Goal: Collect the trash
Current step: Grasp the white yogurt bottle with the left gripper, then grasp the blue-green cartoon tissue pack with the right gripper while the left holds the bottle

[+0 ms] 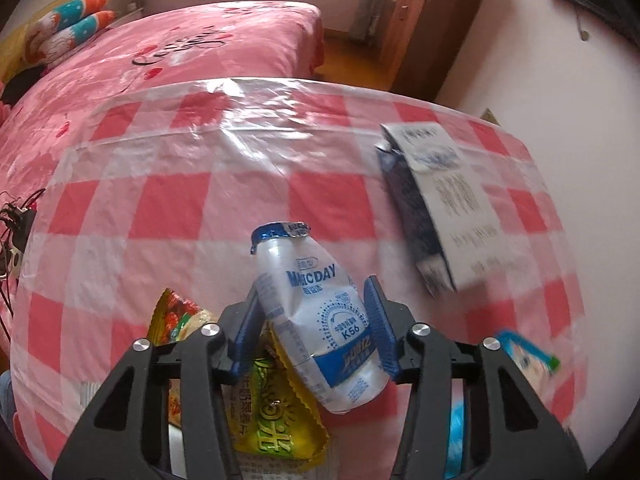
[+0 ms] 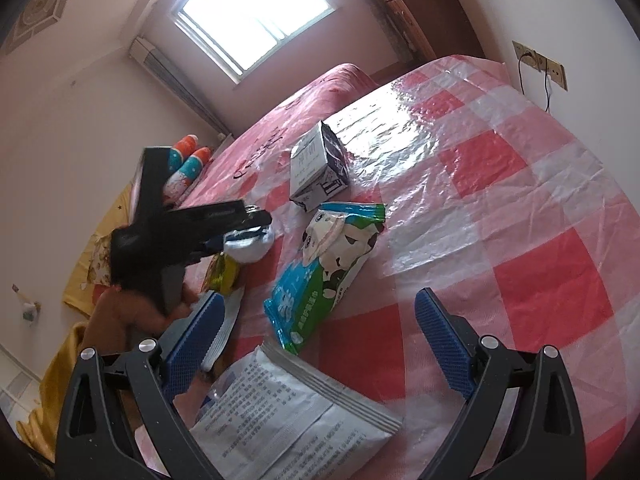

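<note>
- Wrappers [image 1: 276, 428] lie at the left, yellow and green, flat on the checked plastic cloth [image 1: 180, 208]. They are under the bottle, so they may be next to pick up.
- Bottle [image 1: 320, 320], small and white with a blue foil top, sits between the blue pads of the left gripper [image 1: 316, 320]. The left pad touches it. The right pad is close, but I cannot tell if it presses yet. So the grip looks about to close, not tight.
- Its long side runs from near the gripper up and away. The foil top points away and a bit to the left. The bottom is nearest the camera. The pads are at its middle, which I think is a good place to squeeze.
- Milk carton [image 1: 440, 208] lies on its side farther right, well apart from the bottle. It looks blurry.
- Right gripper [image 2: 320, 344] is wide open and holds nothing. It hangs over a white printed packet [image 2: 296, 412], maybe to grab it.
- Blue and green cow pack [image 2: 328, 260] lies flat just past that packet.
</note>
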`<state>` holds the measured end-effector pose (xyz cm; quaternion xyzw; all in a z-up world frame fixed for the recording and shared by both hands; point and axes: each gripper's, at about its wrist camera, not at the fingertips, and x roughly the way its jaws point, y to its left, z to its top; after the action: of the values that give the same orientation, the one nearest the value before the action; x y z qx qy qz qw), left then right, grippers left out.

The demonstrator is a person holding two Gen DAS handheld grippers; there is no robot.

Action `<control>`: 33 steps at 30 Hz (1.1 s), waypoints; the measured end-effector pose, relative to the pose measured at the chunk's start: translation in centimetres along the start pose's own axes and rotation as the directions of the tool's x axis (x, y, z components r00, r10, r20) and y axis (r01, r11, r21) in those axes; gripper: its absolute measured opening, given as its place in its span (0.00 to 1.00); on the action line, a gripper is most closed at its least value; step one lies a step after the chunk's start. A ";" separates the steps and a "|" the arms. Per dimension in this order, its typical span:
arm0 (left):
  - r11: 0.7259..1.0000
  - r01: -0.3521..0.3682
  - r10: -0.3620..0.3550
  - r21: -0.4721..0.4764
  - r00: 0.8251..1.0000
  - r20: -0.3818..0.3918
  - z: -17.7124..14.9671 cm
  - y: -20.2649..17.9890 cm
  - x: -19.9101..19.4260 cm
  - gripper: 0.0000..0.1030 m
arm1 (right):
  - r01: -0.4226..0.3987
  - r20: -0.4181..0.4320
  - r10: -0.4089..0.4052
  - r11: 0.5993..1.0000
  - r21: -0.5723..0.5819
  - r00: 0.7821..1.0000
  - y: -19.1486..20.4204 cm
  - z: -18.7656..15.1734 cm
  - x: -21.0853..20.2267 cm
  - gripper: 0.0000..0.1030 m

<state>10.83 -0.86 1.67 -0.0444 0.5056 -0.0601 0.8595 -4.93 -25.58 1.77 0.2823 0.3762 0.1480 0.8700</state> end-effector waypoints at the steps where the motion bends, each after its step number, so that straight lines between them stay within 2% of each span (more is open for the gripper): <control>1: 1.000 0.015 -0.016 0.008 1.000 0.002 -0.5 -0.2 -0.4 0.46 | 0.005 -0.003 -0.005 1.000 -0.003 1.000 0.1 0.1 0.3 0.92; 2: 1.000 0.026 -0.026 0.013 1.000 0.004 -0.7 -0.4 -0.6 0.43 | 0.011 -0.006 -0.011 1.000 -0.004 1.000 0.2 0.2 0.5 0.92; 3: 0.999 0.036 -0.036 0.019 0.999 0.009 -1.1 -0.5 -0.9 0.36 | 0.021 -0.010 -0.021 1.000 -0.006 1.000 0.3 0.3 0.8 0.91; 5: 0.998 0.063 -0.063 0.030 0.998 0.010 -1.6 -0.7 -1.5 0.31 | 0.031 -0.016 -0.031 0.999 -0.009 0.999 0.4 0.5 1.3 0.76; 7: 0.996 0.085 -0.085 0.040 0.996 0.006 -2.2 -0.9 -1.8 0.30 | 0.040 -0.032 -0.041 0.999 -0.013 0.999 0.5 0.7 2.1 0.72; 17: 0.982 0.187 -0.187 0.030 0.982 0.013 -3.9 -0.2 -3.2 0.25 | 0.085 -0.053 -0.087 0.995 -0.051 0.995 1.2 1.7 4.5 0.70; 18: 0.980 0.197 -0.197 0.026 0.980 0.015 -4.0 0.0 -3.3 0.25 | 0.091 -0.055 -0.094 0.994 -0.058 0.994 1.3 1.8 4.6 0.68; 20: 0.976 0.219 -0.219 0.017 0.976 0.016 -4.0 0.4 -3.5 0.25 | 0.110 -0.058 -0.114 0.992 -0.065 0.992 1.3 1.8 4.9 0.52; 22: 0.972 0.235 -0.236 0.007 0.972 0.019 -4.1 0.8 -3.7 0.25 | 0.133 -0.062 -0.138 0.988 -0.082 0.988 1.5 1.8 5.2 0.43; 25: 0.963 0.269 -0.269 -0.012 0.963 0.025 -4.2 1.3 -4.1 0.24 | 0.144 -0.045 -0.150 0.983 -0.118 0.988 2.1 1.5 5.2 0.38; 28: 0.956 0.294 -0.293 -0.023 0.955 0.036 -4.5 1.7 -4.8 0.24 | 0.142 -0.021 -0.147 0.980 -0.140 0.989 2.3 1.4 4.8 0.35; 33: 0.933 0.354 -0.351 -0.058 0.934 0.059 -4.8 2.9 -6.0 0.23 | 0.076 0.033 -0.071 0.985 -0.156 0.997 2.7 1.3 3.5 0.27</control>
<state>3.91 2.79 4.18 -0.1650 0.4705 -0.1951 0.8446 -1.75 -22.28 2.05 0.2006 0.3618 0.1412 0.8994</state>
